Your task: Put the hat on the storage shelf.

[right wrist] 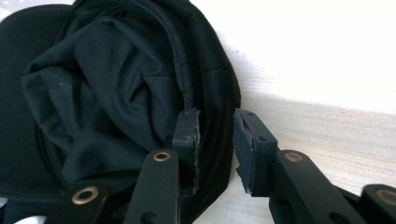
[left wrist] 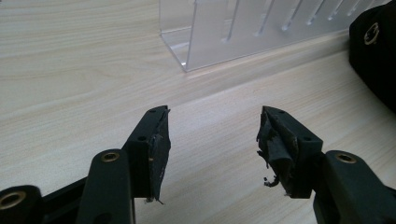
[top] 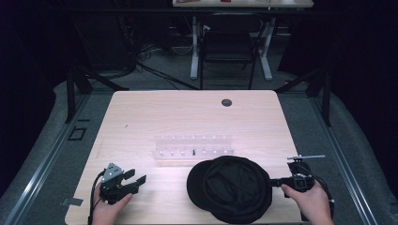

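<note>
A cap (top: 230, 188) lies at the table's (top: 141, 117) near edge, right of centre, just before a rack (top: 193, 150) at mid-table; a grommet (top: 226, 102) sits near the far edge.

no legible text, labels (anywhere shown)

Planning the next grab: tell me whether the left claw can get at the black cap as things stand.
Probably yes. The left claw stands open, and bare table lies between it and the black cap; the clear rack sits farther back, out of that path.

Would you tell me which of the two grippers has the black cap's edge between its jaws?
The right gripper: its jaws straddle the black cap's rim, while the left gripper stands open over bare table.
</note>
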Demonstrator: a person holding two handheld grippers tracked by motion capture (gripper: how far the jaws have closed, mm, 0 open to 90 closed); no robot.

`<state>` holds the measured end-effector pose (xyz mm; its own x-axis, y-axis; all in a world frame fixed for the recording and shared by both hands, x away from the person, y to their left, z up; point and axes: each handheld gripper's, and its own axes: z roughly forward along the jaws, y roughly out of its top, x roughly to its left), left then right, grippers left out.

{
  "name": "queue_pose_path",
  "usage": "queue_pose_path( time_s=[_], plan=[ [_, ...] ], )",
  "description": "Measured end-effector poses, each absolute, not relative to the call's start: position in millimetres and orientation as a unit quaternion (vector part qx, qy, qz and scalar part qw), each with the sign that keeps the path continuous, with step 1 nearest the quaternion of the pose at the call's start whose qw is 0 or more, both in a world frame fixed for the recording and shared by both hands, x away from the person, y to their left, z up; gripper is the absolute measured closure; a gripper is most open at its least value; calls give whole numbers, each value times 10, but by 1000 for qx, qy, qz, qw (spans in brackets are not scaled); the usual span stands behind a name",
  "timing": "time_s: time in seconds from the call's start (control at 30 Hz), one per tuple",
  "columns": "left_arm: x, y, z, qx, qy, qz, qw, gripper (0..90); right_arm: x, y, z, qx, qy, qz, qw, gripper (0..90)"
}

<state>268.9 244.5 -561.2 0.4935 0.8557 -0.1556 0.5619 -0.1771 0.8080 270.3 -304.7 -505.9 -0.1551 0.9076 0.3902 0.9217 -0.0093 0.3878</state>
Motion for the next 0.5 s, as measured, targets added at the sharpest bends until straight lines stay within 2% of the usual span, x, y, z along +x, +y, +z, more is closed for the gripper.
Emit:
queue_pose_path(
  time_s=[0.5],
  plan=[
    [2693,2433,-5615,754,470,169,425,436,2826,-2971,-5109,-648,-718,-251,30,756]
  ],
)
